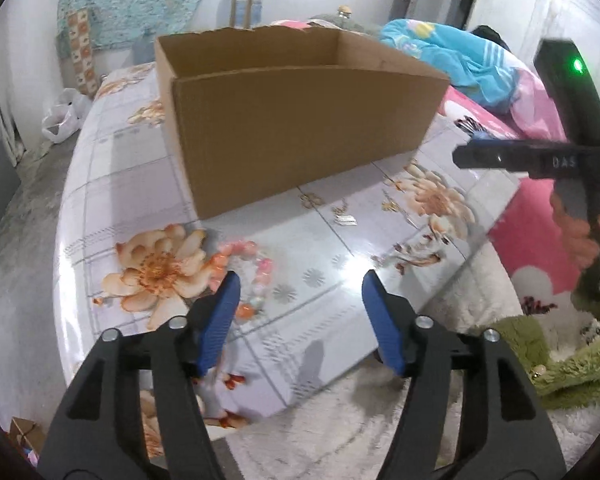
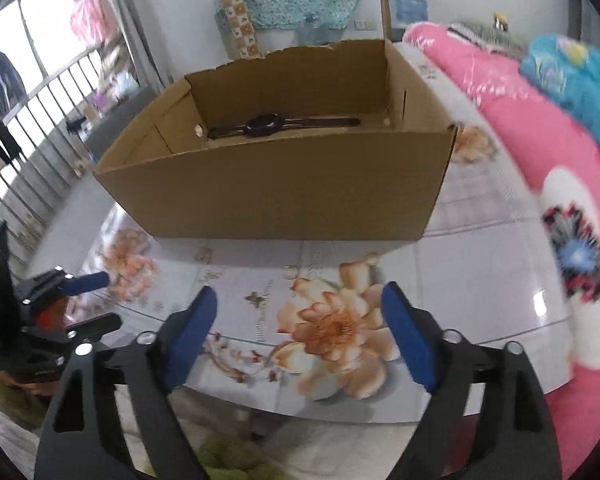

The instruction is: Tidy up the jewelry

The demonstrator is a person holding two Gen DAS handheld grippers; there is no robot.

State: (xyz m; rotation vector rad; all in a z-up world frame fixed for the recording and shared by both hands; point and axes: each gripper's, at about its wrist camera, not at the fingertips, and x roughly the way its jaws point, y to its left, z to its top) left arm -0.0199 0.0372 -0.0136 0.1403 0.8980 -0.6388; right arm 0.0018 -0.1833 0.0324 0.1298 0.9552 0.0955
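The left wrist view looks steeply down along its own blue fingers [image 1: 224, 312] at the flowered bench [image 1: 320, 248], close above its near edge, facing the cardboard box [image 1: 300, 128] at 12 o'clock. The right wrist view looks down likewise, near enough to see into the box [image 2: 276, 192]. Both share the box, the bench and the pink bedding. Each catches the other: the right gripper's body at 3 o'clock in the left view, the left gripper [image 2: 96, 300] at 9 o'clock in the right

One cardboard box [image 2: 276, 196] stands on the table, with one watch [image 2: 264, 124] inside it. One beaded bracelet [image 1: 244, 276] lies on the tabletop, and two grippers are in view.
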